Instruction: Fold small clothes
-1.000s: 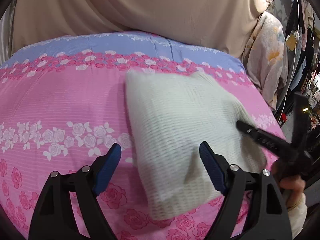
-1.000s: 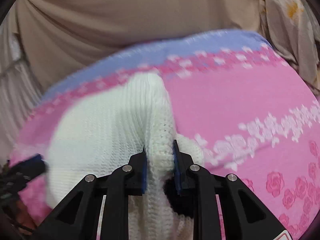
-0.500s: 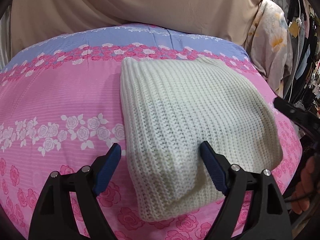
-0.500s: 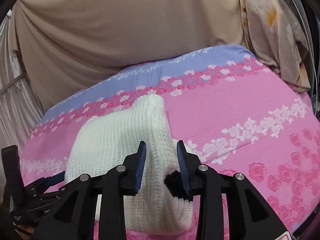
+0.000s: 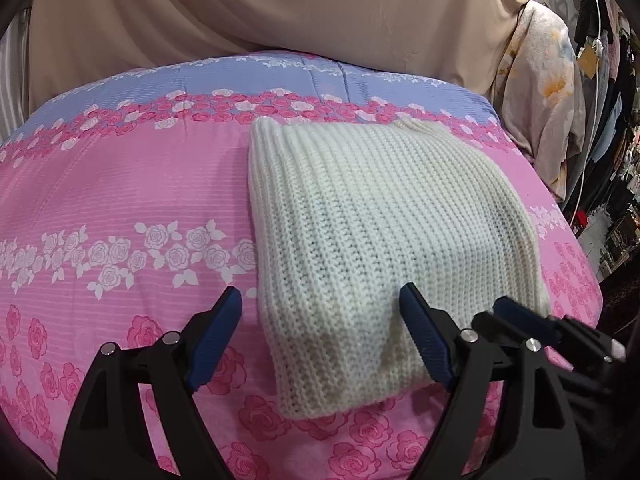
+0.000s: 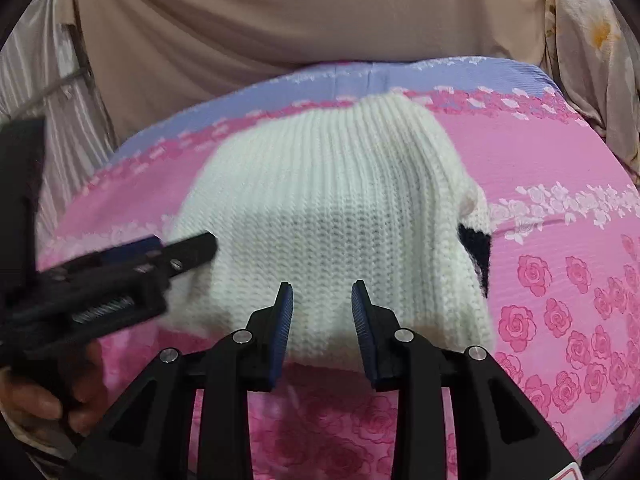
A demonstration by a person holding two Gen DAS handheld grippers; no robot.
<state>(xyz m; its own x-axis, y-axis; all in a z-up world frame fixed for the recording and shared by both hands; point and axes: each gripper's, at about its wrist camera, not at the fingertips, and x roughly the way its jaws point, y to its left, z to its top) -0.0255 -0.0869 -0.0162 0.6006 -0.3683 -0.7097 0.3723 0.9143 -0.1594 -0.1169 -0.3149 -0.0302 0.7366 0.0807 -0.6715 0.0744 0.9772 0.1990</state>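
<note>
A folded cream knitted garment (image 5: 376, 236) lies flat on the pink rose-patterned bedspread (image 5: 120, 200). My left gripper (image 5: 320, 320) is open and empty, its jaws wide apart above the garment's near left corner. My right gripper (image 6: 322, 308) is open and empty, just in front of the garment's near edge (image 6: 332, 208). A black knitted patch (image 6: 476, 244) shows at the garment's right side in the right wrist view. The right gripper also shows low at the right in the left wrist view (image 5: 528, 320), and the left gripper shows at the left in the right wrist view (image 6: 160, 252).
A beige curtain (image 5: 280, 8) hangs behind the bed. A floral quilt (image 5: 540, 92) and hanging clothes (image 5: 608, 120) stand at the right. The bedspread's blue band (image 5: 240, 76) runs along the far edge. The bed drops off at the right.
My right gripper let go of the garment, opened, and drew back to its near edge. The garment now lies flat. The left gripper stayed open and barely moved.
</note>
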